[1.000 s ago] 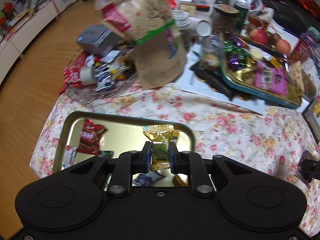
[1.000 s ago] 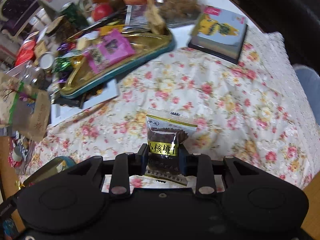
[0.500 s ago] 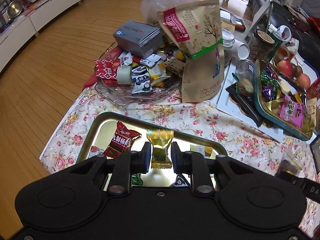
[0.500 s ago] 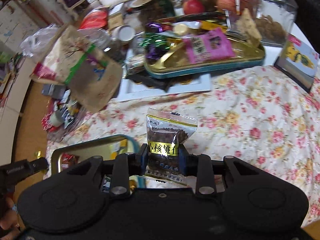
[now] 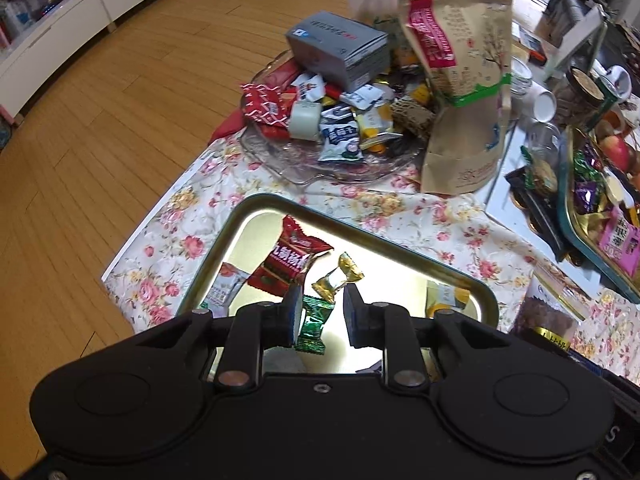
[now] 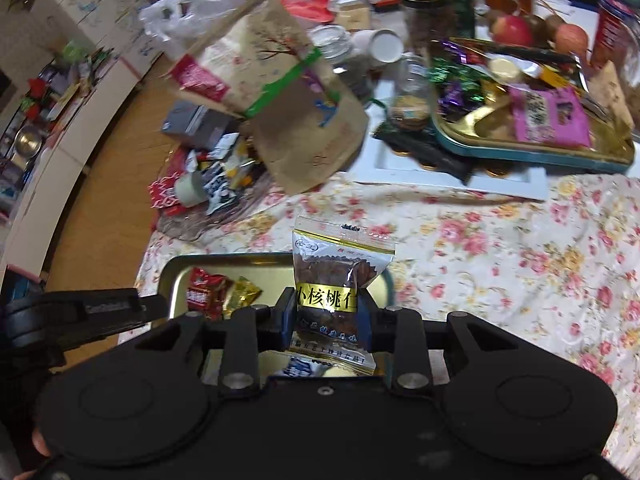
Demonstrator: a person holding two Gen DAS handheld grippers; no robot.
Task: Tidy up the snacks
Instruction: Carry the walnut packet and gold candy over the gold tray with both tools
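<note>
A gold metal tray (image 5: pixel 260 204) lies on the flowered cloth. It holds a red packet (image 5: pixel 290 264), a green candy (image 5: pixel 314 326) and other small snacks. My left gripper (image 5: pixel 322 312) hangs open over the tray. A gold-wrapped candy (image 5: pixel 338 276) sits free just past its fingertips, touching neither pad. My right gripper (image 6: pixel 328 312) is shut on a clear packet of brown walnuts (image 6: pixel 340 276) with a gold label. It holds the packet over the tray's (image 6: pixel 176 276) right end. The left gripper (image 6: pixel 100 312) shows at the left edge of the right wrist view.
Behind the tray, a glass dish (image 5: pixel 332 168) is heaped with snacks under a grey box (image 5: pixel 336 46). A brown paper bag (image 5: pixel 464 80) leans beside it. A teal tray of candies (image 6: pixel 520 148), jars and apples (image 6: pixel 512 30) crowd the back. Wooden floor drops off left of the table.
The left jaws opened and let go of the gold candy, which now lies loose past the fingertips. The right gripper carried the walnut packet leftward to the tray.
</note>
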